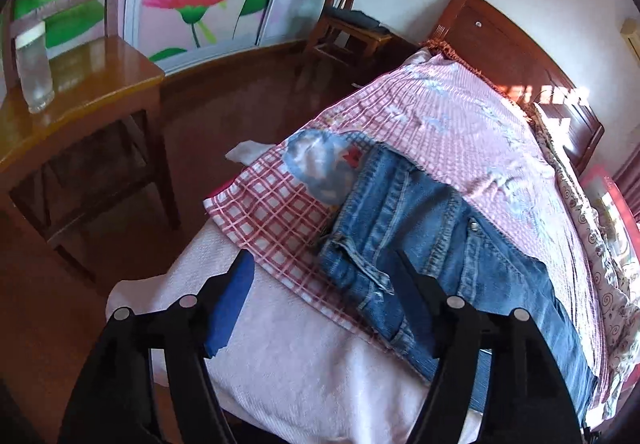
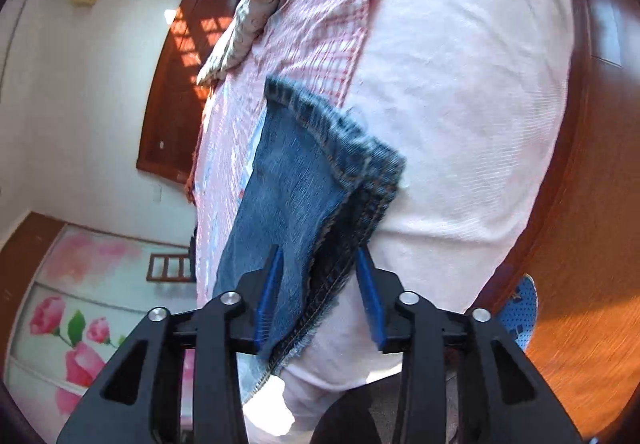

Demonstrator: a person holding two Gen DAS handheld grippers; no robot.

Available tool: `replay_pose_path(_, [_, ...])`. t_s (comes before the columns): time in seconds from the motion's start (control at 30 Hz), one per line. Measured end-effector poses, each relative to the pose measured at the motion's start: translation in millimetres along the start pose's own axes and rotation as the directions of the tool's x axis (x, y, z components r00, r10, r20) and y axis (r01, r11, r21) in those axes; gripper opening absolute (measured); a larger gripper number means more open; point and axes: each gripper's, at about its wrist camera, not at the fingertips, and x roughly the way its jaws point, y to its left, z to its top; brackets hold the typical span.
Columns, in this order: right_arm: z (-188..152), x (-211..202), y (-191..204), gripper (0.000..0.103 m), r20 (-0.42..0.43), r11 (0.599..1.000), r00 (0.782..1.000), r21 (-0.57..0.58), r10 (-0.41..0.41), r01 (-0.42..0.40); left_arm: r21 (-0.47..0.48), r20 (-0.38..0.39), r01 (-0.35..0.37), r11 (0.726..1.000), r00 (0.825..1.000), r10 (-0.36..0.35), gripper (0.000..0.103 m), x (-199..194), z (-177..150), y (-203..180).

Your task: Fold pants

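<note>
Blue jeans [image 1: 432,240] lie on the bed over a pink checked blanket [image 1: 460,116], waistband end toward me. My left gripper [image 1: 324,276] is open, hovering just above the waistband edge, holding nothing. In the right wrist view, the hem ends of the jeans legs [image 2: 320,180] lie between my right gripper's [image 2: 320,264] blue pads [image 2: 269,296]. The jaws stand apart around the denim and do not look clamped on it; whether the pads touch it is unclear.
A pale pink sheet [image 1: 304,364] covers the near bed end. A wooden chair [image 1: 80,124] with a glass jar [image 1: 34,68] stands left. A second chair [image 1: 348,24] and the headboard [image 1: 516,48] are farther back. Wooden floor [image 2: 592,284] surrounds the bed.
</note>
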Motion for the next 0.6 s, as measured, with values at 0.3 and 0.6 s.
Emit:
replay_pose_path(0.3, [11, -5, -23, 0.05, 0.125, 0.983, 0.992, 0.178, 0.028, -0.05, 0.396, -0.085, 0.275, 0.876, 0.961, -0.263, 0.084, -15, -62, -156])
replay_pose_path(0.6, [13, 5, -3, 0.032, 0.137, 0.993, 0.985, 0.066, -0.109, 0.1, 0.4, -0.247, 0.33, 0.855, 0.937, -0.247, 0.092, 25, -99, -190])
